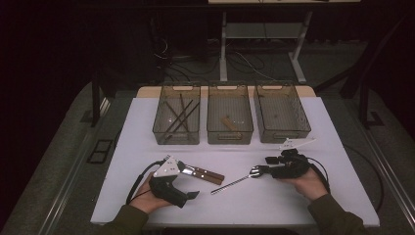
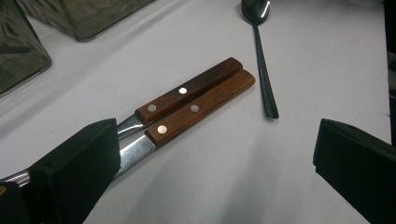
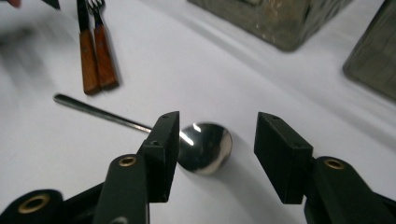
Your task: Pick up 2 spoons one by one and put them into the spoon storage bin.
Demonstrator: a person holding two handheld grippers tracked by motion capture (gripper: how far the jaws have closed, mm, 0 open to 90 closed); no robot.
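A metal spoon (image 1: 233, 182) lies slanted on the white table (image 1: 147, 147), its bowl (image 3: 208, 148) toward the right. My right gripper (image 3: 217, 135) is open and low over the table, with the bowl between its jaws and no pad pressing on it; it also shows from above as the right gripper (image 1: 255, 171). Two wooden-handled forks (image 2: 196, 100) lie side by side left of the spoon (image 2: 261, 60). My left gripper (image 2: 215, 172) is open wide, its left jaw over the forks' metal necks. In the high view the left gripper (image 1: 188, 182) sits beside the forks (image 1: 205, 174).
Three clear bins stand in a row at the back of the table: the left bin (image 1: 176, 139) holds long dark sticks, the middle bin (image 1: 230, 141) a wooden-handled piece, and the right bin (image 1: 283, 138) stands beside it. Cables trail from both grippers.
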